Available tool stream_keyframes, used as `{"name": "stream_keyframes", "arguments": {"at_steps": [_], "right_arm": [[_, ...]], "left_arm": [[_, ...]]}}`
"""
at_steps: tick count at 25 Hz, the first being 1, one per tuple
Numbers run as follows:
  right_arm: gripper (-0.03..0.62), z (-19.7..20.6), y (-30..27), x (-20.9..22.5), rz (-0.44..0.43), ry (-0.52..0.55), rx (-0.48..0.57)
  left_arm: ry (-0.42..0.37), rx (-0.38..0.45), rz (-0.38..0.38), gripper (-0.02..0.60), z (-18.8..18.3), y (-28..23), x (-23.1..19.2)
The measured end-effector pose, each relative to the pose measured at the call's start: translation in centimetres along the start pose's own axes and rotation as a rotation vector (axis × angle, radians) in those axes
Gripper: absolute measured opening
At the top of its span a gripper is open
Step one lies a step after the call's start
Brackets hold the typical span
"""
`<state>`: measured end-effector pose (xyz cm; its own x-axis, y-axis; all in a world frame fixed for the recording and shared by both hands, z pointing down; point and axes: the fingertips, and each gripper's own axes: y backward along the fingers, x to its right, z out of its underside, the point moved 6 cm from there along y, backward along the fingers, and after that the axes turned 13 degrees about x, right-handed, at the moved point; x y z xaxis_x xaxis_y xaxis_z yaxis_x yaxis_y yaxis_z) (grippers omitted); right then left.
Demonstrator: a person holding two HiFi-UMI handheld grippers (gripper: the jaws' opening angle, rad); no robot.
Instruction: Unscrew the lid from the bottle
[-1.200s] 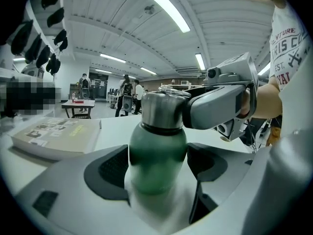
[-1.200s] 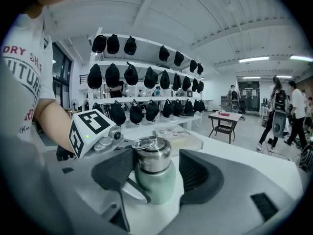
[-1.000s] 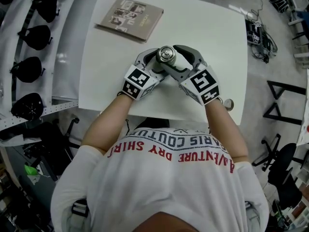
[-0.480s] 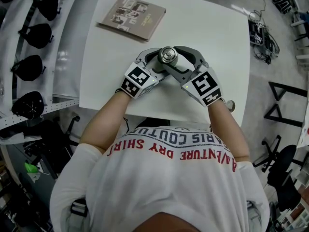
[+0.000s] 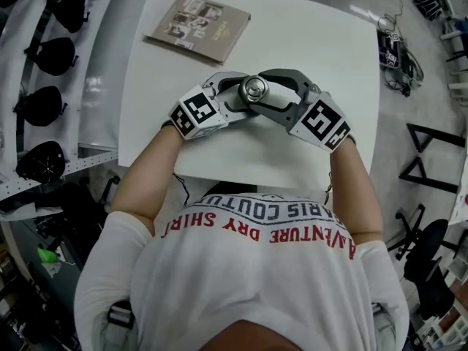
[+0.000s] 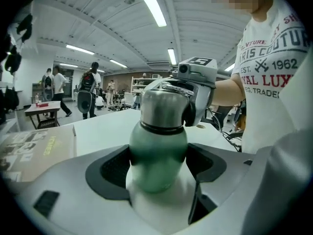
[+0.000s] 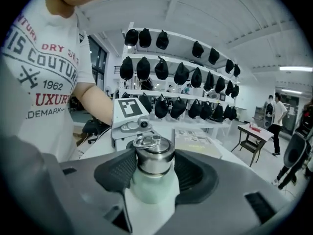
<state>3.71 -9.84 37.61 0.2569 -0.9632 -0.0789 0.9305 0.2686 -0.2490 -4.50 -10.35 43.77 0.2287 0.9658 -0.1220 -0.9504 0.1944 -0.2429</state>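
- At centre of a square white table [image 5: 307, 42]: left gripper [image 6: 157, 175], dark ribbed pads clamped on the rounded pale-green body of an upright metal bottle [image 6: 157, 148].
- Opposite, right gripper [image 7: 154, 173]: jaws have just been closing, pads set on either side of the bottle's brushed-steel screw lid [image 7: 154, 156], w/ a wire loop on top.
- Both tools meet round the bottle, marker cubes turned back toward a person in a white printed T-shirt [image 5: 256, 269].
- Far-left corner of table: flat brown-grey booklet [image 5: 199, 19], well apart from bottle.
- L of table: white shelving w/ rows of black caps [image 5: 44, 57].
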Motion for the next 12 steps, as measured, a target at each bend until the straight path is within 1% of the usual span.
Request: {"name": "stream_keyframes", "arguments": {"at_steps": [3,6,9,12], "right_arm": [[0.25,0.08,-0.11,0.05,-0.06,0.039,-0.014],[0.255,0.1,-0.26,0.14,-0.103,0.043,-0.008],[0.259,0.13,-0.29,0.21,-0.104,0.02,0.003],[0.279,0.34,-0.05,0.17,-0.038,-0.038,0.027]], "left_arm": [[-0.017,-0.021,0.077,0.376,-0.09,0.01,-0.08],[-0.026,-0.032,0.112,0.376,-0.12,0.03,-0.13],[-0.03,-0.03,0.099,0.376,-0.18,0.05,-0.08],[-0.022,-0.023,0.045,0.376,-0.18,0.08,0.2]]}}
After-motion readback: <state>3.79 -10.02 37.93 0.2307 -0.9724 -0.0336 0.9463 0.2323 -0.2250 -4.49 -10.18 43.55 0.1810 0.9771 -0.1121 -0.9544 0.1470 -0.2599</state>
